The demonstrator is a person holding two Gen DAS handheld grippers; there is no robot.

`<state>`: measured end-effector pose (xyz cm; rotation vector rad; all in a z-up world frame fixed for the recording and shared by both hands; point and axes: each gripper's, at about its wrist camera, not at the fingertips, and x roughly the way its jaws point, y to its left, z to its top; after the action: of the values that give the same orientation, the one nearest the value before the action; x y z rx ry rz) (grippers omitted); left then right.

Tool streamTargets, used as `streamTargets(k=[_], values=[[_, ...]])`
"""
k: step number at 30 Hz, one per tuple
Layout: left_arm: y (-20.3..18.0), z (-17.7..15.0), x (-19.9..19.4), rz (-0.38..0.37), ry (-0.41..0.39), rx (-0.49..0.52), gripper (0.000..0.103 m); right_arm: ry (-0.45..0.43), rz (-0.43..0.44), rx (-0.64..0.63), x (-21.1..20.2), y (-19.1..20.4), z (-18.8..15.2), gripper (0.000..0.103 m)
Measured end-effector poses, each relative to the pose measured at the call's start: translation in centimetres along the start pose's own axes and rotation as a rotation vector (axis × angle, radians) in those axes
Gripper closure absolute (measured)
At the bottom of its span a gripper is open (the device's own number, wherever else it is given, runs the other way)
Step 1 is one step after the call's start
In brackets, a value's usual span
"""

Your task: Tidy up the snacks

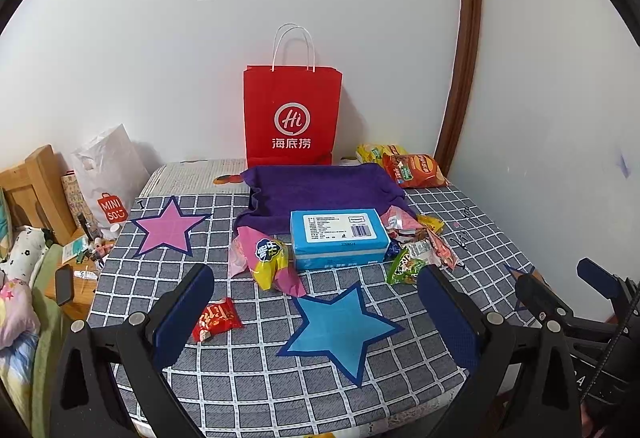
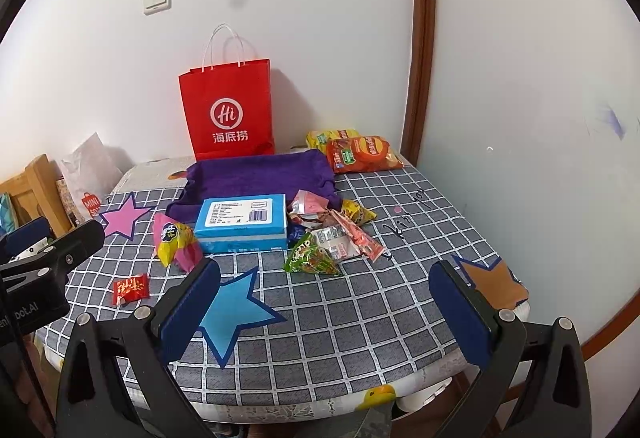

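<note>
1. The left tongs (image 1: 316, 312) are hovering released over the near part of the table (image 1: 248, 390), which is wearing a grey checked cloth, and nothing is sitting between their blue pads.
2. The right tongs (image 2: 324, 304) are hanging spread wide and empty above the near edge too.
3. A red paper carrier bag with white handles (image 1: 292, 114) is standing upright against the white wall at the far side of the table; what it is holding I cannot tell from here.
4. A purple towel (image 1: 320, 186) is lying in front of the bag, and a light blue rectangular box with a white label (image 1: 338, 238) is resting at its near edge.
5. A yellow and pink snack packet (image 1: 270, 262) is lying just left of the box, and a small red snack packet (image 1: 216, 320) is sitting apart, near the left tongs.
6. A loose heap of small snack packets (image 2: 332, 234), with a green one nearest, is crowding the box's right side.
7. An orange crisp bag (image 2: 362, 154) is lying at the far right corner, overlapping a yellow bag (image 2: 330, 136) behind it.
</note>
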<state>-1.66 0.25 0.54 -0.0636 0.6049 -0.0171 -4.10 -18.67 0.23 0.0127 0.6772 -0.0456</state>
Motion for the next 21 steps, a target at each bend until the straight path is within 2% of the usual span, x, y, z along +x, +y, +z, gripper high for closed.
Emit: streamTargets(k=[21], values=[[-0.11, -0.43, -0.09, -0.003, -0.001, -0.001, 0.001, -0.009, 0.007, 0.0, -0.16, 0.08, -0.28, 0.001]])
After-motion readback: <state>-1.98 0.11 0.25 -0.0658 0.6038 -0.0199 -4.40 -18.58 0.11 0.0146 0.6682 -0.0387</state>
